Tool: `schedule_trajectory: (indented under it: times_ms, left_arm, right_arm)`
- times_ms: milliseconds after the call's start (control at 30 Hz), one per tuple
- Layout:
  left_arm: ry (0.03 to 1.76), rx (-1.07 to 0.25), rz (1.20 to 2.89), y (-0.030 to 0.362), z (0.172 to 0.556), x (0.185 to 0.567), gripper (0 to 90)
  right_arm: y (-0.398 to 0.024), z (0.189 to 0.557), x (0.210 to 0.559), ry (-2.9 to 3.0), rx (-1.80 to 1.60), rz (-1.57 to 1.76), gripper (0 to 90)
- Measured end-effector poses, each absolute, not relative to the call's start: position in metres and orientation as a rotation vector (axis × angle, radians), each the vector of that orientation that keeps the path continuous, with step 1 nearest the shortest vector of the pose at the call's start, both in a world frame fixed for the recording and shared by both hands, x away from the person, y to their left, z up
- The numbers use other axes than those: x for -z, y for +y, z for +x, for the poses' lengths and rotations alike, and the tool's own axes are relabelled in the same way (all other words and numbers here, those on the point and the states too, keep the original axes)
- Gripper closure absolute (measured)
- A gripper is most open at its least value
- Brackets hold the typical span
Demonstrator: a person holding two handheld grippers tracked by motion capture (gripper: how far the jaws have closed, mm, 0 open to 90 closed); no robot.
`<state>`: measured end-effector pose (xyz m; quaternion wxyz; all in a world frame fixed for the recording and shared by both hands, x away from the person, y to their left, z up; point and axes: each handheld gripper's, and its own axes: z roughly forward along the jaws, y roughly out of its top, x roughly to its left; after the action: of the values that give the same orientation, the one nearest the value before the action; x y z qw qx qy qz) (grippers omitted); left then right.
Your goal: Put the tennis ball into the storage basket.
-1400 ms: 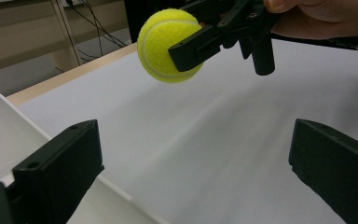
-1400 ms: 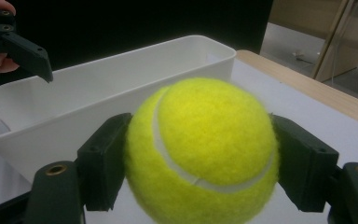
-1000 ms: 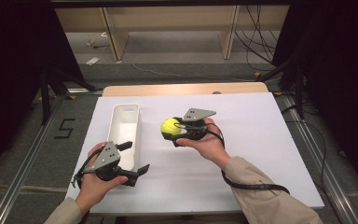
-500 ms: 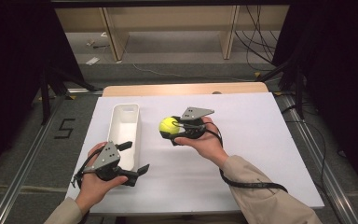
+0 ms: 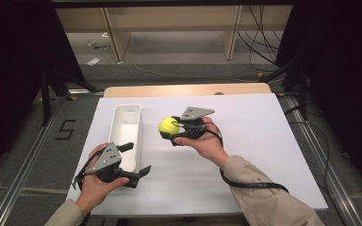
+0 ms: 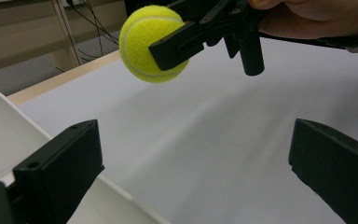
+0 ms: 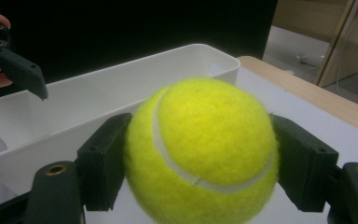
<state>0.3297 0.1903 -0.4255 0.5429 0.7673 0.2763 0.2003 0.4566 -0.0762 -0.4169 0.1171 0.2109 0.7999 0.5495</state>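
A yellow tennis ball (image 5: 169, 125) (image 7: 200, 149) (image 6: 150, 43) hangs above the white table sheet, just right of a long white bin (image 5: 126, 134) (image 7: 98, 112). My right gripper (image 5: 170, 130) (image 7: 200, 163) is shut on the ball, one jaw on each side. My left gripper (image 5: 137, 160) (image 6: 191, 158) rests at the near end of the bin, jaws wide open with nothing between them. In the left gripper view the ball and the right gripper (image 6: 168, 44) hover ahead.
The white sheet (image 5: 264, 141) covers the table, with a wooden strip (image 5: 188, 89) along its far edge. Wooden furniture legs and cables stand on the floor beyond. Metal rails run along both sides of the table.
The right gripper has carried the ball slightly left, closer to the bin. The left gripper has stayed put.
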Motion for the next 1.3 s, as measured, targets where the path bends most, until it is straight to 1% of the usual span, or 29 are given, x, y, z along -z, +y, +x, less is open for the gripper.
schedule_trajectory:
  times_ms: [1300]
  left_arm:
    - [0.657, -0.48, 1.822, 0.191, 0.33, 0.425, 2.4]
  right_arm:
    - [-0.059, 0.465, 0.412, 2.329, -1.637, 0.601, 27.2]
